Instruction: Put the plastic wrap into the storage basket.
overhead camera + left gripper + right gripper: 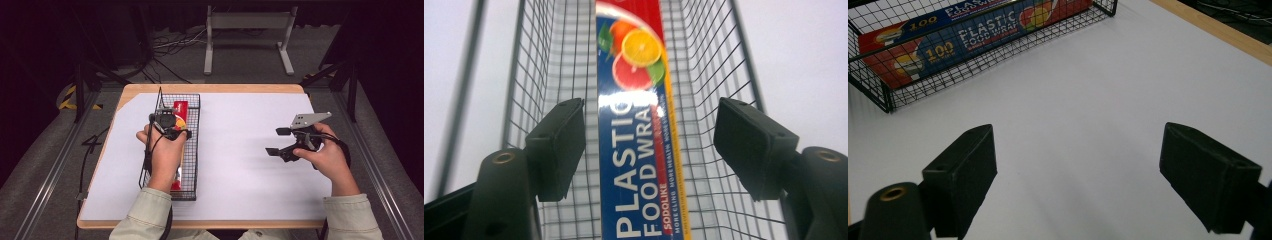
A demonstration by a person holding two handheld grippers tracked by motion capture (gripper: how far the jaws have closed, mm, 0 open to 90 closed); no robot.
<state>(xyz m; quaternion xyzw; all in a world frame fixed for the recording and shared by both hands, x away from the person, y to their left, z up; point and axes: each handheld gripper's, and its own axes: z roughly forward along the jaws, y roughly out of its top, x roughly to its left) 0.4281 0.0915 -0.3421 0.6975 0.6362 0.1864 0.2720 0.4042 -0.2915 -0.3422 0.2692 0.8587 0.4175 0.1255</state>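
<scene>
Left tool [649,145] held over wire basket [192,145], jaws parted clear of plastic wrap box [636,125], right tool [1078,175] spread wide over white tabletop [240,150]

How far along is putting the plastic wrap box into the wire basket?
Done: the plastic wrap box lies flat inside the wire basket. In hand: the left gripper is above it, jaws apart and off the box. The right gripper is open over the bare white sheet. Left: only withdrawing, it seems.

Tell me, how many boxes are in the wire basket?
1: a plastic food wrap box lies lengthwise in the wire basket at the table's left side, under the left gripper.
</scene>
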